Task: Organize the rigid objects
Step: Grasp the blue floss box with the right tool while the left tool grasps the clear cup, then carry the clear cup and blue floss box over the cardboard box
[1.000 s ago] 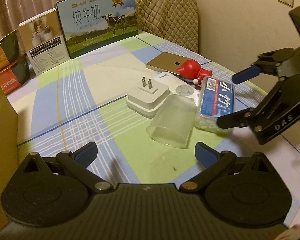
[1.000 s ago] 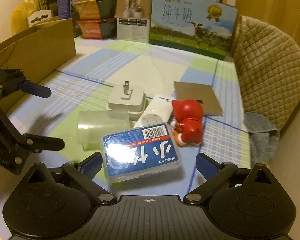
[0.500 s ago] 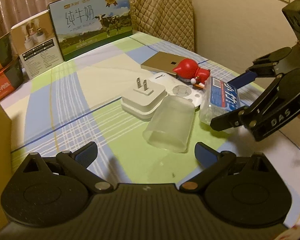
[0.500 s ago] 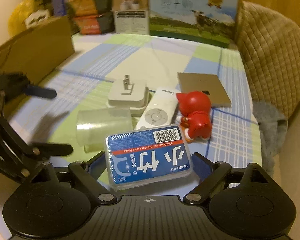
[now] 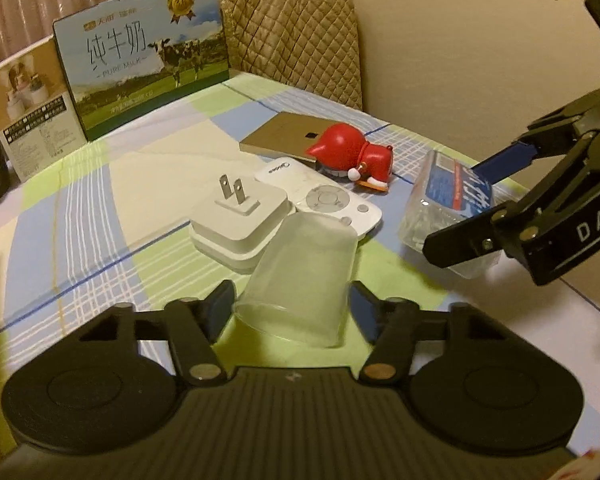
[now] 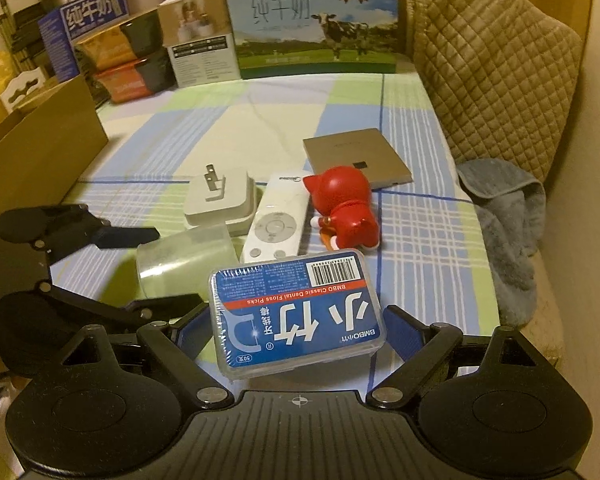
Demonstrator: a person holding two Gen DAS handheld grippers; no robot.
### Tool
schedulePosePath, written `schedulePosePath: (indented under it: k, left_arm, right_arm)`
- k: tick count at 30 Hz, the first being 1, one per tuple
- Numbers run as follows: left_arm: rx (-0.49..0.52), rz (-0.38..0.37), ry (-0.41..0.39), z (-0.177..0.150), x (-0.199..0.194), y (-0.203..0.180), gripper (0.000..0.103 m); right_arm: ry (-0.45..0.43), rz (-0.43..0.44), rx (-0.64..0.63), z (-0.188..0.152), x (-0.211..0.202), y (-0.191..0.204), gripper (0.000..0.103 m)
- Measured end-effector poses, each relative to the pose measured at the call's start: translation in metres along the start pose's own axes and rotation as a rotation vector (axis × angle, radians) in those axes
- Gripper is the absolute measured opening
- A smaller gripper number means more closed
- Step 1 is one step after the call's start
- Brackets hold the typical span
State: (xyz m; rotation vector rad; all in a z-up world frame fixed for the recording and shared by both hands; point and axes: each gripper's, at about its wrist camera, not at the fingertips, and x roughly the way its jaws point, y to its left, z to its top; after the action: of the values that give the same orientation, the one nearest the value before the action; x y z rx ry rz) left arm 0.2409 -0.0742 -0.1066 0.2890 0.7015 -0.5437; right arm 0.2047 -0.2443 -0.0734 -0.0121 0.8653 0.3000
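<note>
A clear plastic cup (image 5: 300,280) lies on its side on the checked cloth, between the fingers of my left gripper (image 5: 292,304), whose jaws stand close on each side of its rim. My right gripper (image 6: 296,320) has the blue-labelled floss pick box (image 6: 296,312) between its fingers; whether the pads press on it I cannot tell. The same box (image 5: 448,200) shows in the left wrist view inside the right gripper (image 5: 476,200). A white plug adapter (image 5: 240,216), a white remote (image 5: 320,200), a red figurine (image 5: 348,152) and a flat tan box (image 5: 288,136) lie beyond.
A milk carton box (image 5: 140,52) and smaller boxes (image 5: 32,104) stand along the far side. A cardboard box wall (image 6: 40,148) stands at the left. A quilted chair back (image 6: 492,72) and a grey towel (image 6: 508,220) are at the right edge.
My left gripper has moved forward around the cup and its jaws have narrowed. My right gripper has moved forward around the floss box.
</note>
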Motion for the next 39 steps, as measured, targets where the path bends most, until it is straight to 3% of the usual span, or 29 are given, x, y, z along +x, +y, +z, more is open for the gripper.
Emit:
schedulePosePath:
  k: [8, 14, 18, 28, 31, 34, 39]
  left_arm:
    - [-0.136, 0.067, 0.07, -0.014, -0.034, 0.001, 0.052]
    - [-0.206, 0.115, 0.106, -0.051, -0.072, -0.006, 0.052]
    - [-0.147, 0.13, 0.087, -0.06, -0.077, -0.011, 0.058]
    - [-0.133, 0.104, 0.068, -0.047, -0.062, -0.006, 0.058]
    - [-0.137, 0.1, 0.076, -0.046, -0.059, -0.003, 0.057]
    - [-0.145, 0.082, 0.081, -0.045, -0.058, -0.002, 0.048]
    - [-0.18, 0.088, 0.086, -0.043, -0.063, 0.0, 0.047]
  right_arm:
    - [0.012, -0.01, 0.073, -0.009, -0.012, 0.008, 0.087]
    - [0.028, 0.005, 0.084, -0.024, -0.023, 0.034, 0.087]
    - [0.026, 0.003, 0.051, -0.024, -0.022, 0.043, 0.087]
    - [0.028, 0.003, 0.073, -0.021, -0.015, 0.04, 0.087]
    - [0.033, 0.0, 0.071, -0.021, -0.013, 0.039, 0.087]
    - [0.033, -0.005, 0.072, -0.021, -0.013, 0.039, 0.087]
    - [0.029, -0.007, 0.07, -0.02, -0.014, 0.04, 0.087]
